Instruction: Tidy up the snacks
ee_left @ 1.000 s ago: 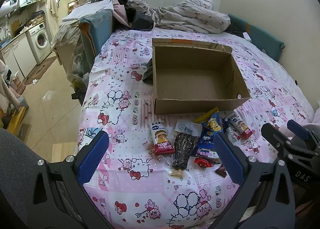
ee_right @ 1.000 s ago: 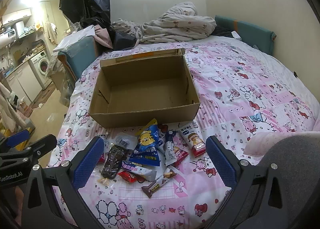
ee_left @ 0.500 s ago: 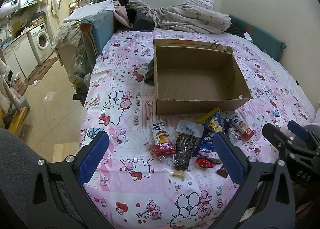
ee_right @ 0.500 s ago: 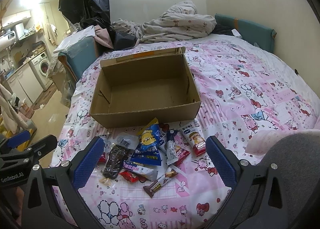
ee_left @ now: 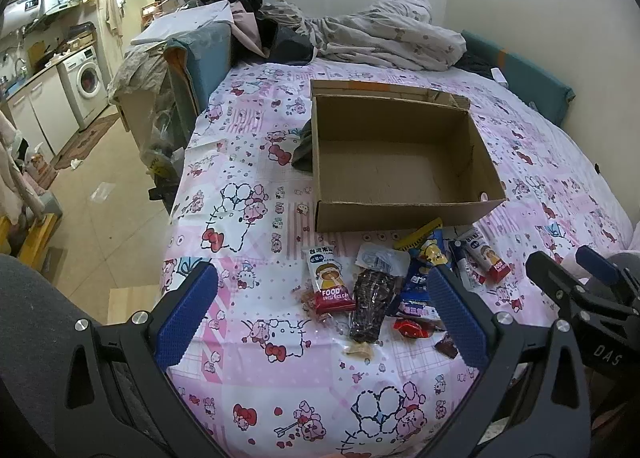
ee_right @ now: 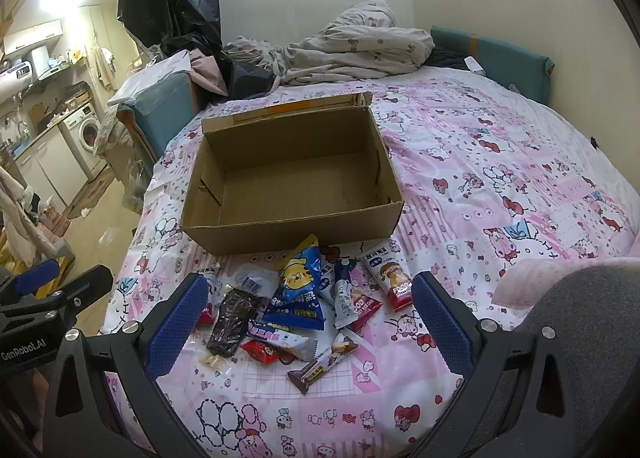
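both held side by side, level and aimed forward; left gripper (ee_left: 322, 312) has its blue-padded fingers (ee_left: 187, 316) spread wide, nothing between them; right gripper (ee_right: 308, 320) likewise gapes wide and empty

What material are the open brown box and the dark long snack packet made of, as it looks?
Open brown box: corrugated cardboard, matte, with raw, torn edges. Dark long snack packet: probably thin clear plastic film, glossy; light glints on it and the dark contents show through.
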A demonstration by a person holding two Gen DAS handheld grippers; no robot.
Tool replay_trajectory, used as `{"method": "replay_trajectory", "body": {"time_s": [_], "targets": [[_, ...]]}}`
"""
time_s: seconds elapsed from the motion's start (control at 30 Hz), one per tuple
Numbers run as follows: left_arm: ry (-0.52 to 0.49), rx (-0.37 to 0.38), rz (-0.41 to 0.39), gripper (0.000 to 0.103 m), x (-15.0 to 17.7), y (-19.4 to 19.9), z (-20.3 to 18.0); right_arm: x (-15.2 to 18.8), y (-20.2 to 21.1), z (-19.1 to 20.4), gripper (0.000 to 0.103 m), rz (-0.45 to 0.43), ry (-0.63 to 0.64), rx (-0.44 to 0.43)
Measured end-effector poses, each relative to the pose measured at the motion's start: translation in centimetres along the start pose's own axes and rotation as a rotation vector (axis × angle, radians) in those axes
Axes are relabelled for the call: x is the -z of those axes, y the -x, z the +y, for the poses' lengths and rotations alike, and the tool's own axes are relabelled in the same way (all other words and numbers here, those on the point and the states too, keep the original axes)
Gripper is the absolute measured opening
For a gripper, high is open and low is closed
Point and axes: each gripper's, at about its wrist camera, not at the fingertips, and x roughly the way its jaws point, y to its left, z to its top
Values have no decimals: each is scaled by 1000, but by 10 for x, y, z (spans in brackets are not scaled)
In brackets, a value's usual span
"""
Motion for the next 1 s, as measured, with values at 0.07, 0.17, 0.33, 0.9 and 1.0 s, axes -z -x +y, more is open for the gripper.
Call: {"method": "replay_trajectory", "body": {"time_s": [0.07,0.17,0.33,0.9,1.0], "targets": [[0,0,1,103,0,0,0,0,0,0,103,0,2,0],[-1,1,0,103,0,0,0,0,0,0,103,1,3,-1],[1,0,1,103,0,0,0,0,-1,-1,103,3,1,-3],[-13,1,-1,103,0,0,-4,2,-3,2,103,10,-2,-2],[-25,-2,-5,103,0,1,-8,2,-3,2,103,9,-8,1]]}}
